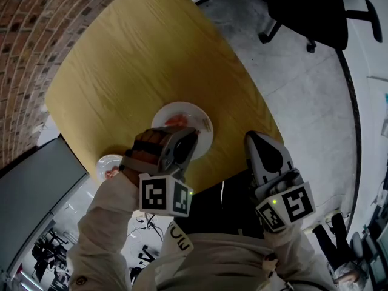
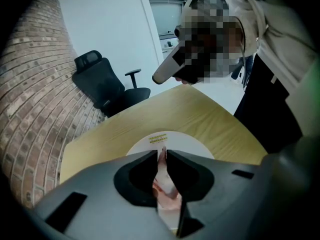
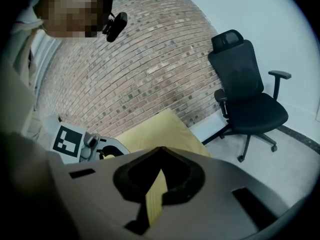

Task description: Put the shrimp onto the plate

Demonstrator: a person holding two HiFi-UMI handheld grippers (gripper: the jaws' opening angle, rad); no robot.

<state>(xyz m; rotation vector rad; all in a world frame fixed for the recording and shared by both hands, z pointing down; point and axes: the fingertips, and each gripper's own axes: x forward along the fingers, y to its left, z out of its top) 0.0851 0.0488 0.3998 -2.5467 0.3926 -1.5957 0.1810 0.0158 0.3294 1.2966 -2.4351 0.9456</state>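
A white plate sits on the wooden table, near its front edge. My left gripper hangs low over the plate's near side. In the left gripper view the jaws are shut on a pink shrimp, with the plate right beneath and ahead. The head view shows a pink-orange piece on the plate by the gripper's tips; I cannot tell whether it is the held shrimp. My right gripper is shut and empty at the table's front edge, to the right of the plate.
A small white bowl stands at the table's left front corner, beside my left sleeve. A black office chair is on the floor beyond the table. A brick wall runs along the table's left side.
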